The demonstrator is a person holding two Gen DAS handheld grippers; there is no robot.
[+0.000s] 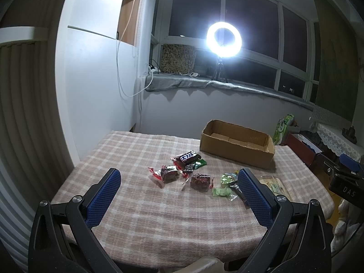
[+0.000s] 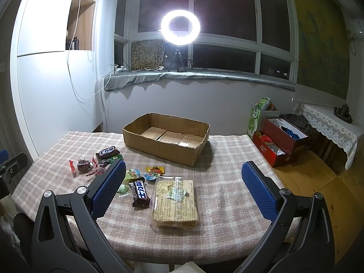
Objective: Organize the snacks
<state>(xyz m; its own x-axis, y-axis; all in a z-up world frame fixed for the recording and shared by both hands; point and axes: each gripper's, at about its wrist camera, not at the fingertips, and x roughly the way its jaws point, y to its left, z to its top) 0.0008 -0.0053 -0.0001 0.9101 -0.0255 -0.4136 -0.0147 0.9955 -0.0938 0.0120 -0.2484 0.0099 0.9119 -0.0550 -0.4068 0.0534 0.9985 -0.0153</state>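
Several wrapped snacks lie loose on the plaid tablecloth (image 1: 141, 209) (image 2: 218, 182). A dark chocolate bar (image 1: 187, 157) (image 2: 107, 152) sits at the far left of the pile, with red-wrapped sweets (image 1: 168, 173) (image 2: 83, 165) beside it. A second chocolate bar (image 2: 140, 192) lies next to a clear bag of crackers (image 2: 174, 201) (image 1: 274, 185). Green sweets (image 1: 221, 192) (image 2: 124, 188) lie nearby. An empty cardboard box (image 1: 238, 145) (image 2: 166, 136) stands at the back of the table. My left gripper (image 1: 179, 195) and right gripper (image 2: 183, 188) hover open above the near edge, holding nothing.
A bright ring light (image 1: 224, 39) (image 2: 180, 27) on a small tripod stands on the windowsill. To the right of the table, a red box (image 2: 279, 143) of items and a green bag (image 2: 258, 116) sit on the wooden floor. A lace-covered side table (image 2: 329, 122) stands at the far right.
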